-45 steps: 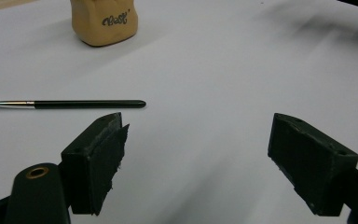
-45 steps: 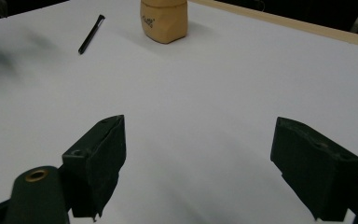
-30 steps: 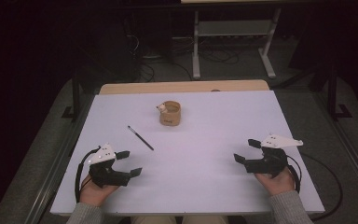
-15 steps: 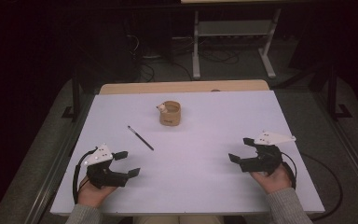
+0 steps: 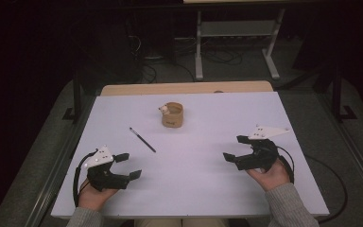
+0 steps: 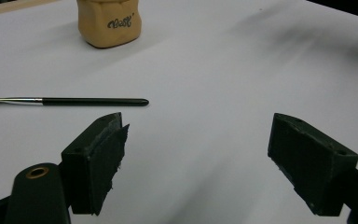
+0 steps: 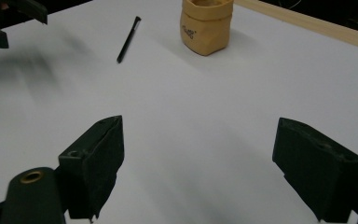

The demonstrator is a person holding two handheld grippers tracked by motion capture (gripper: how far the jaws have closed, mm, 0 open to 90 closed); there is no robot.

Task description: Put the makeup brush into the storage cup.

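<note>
Brush (image 5: pixel 142 139) lies flat on the white worktop (image 5: pixel 208 189), left of centre, between the left gripper (image 5: pixel 125 166) and the tan pouch (image 5: pixel 172 115). Long axis runs diagonally in the high view: bristle tip toward far left, handle end toward near right. In the left gripper view the brush (image 6: pixel 67 101) lies crosswise just ahead of the left finger (image 6: pixel 98 158), bristles at left, handle end nearest the gap.

Left gripper: fingers spread wide, nothing held, low over the near-left worktop. Right gripper (image 5: pixel 234 149): fingers also spread wide and empty, at the near right, well apart from the brush. In the right gripper view the brush (image 7: pixel 128 39) sits far off at upper left, pouch (image 7: pixel 206 25) beyond.

Judgement: left hand is plainly nearer. Its reach goes forward and slightly right. The fingers would need to straddle the handle across its length, so a turn of the wrist looks likely.
</note>
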